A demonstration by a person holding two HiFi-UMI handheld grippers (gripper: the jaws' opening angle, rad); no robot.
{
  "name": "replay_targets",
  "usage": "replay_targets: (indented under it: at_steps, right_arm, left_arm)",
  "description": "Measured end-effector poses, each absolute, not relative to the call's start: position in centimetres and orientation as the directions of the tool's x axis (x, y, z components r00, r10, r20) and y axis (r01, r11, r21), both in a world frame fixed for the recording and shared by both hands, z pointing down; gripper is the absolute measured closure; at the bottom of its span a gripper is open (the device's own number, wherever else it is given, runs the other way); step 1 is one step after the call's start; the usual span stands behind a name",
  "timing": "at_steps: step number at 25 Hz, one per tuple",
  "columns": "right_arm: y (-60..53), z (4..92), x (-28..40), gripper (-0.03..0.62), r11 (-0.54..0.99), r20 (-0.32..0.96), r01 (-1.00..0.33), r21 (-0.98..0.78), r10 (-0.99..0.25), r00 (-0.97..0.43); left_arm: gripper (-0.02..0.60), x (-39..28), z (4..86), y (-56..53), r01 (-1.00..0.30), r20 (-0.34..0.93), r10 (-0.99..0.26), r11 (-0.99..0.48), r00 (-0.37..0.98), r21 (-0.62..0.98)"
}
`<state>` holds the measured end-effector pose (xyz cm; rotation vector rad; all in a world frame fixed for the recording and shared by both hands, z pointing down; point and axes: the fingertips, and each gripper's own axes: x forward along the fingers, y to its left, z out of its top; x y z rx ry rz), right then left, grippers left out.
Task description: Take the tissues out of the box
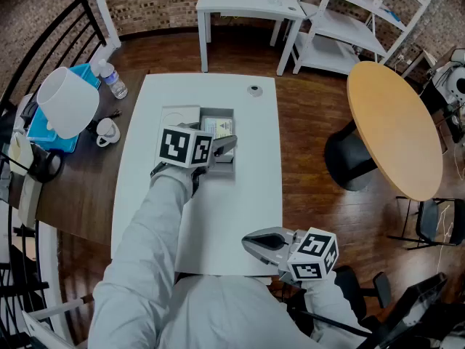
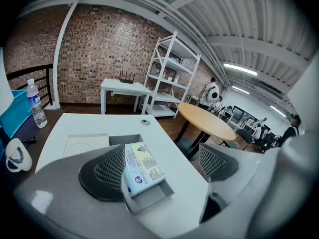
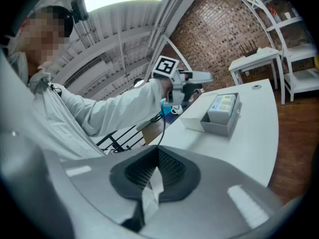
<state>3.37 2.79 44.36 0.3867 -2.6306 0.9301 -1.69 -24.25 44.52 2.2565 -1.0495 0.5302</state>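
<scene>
White table (image 1: 240, 224): tissue pack (image 2: 142, 168) not yet out of box (image 2: 149, 199), between left gripper (image 2: 160, 167) wide-open jaws; right gripper (image 3: 155, 174) pinched shut on white strip (image 3: 151, 192).

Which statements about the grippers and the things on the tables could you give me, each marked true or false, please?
1. The left gripper has its jaws apart over the open box. True.
2. The tissue pack lies on the table outside the box. False: it sits inside the grey box.
3. The right gripper has its jaws wide apart and empty. False: they are together, pinching a thin white strip.
4. A water bottle stands on the dark side table to the person's left. True.
5. The box lid covers the box. False: it lies beside it on the white table.
</scene>
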Motion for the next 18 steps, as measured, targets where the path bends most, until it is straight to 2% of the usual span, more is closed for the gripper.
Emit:
replay_targets:
  at_steps: [9,18]
  right_arm:
    - [2.4,44.6,5.3,0.591,0.728,0.384,-0.391,-0.563,-0.189,-0.904]
    - [2.9,45.3,5.5,0.591,0.73,0.401,-0.398,-0.556,-0.184,-0.898]
  left_arm:
    - [0.104,-1.5,53.3,-28.6,-0.889,0.822,-0.414,-0.401,0.39,0.221]
    - [0.098,-1.9,57.8,-29.4,-0.919,0.893,-0.335,-0.354,0.299,0.175]
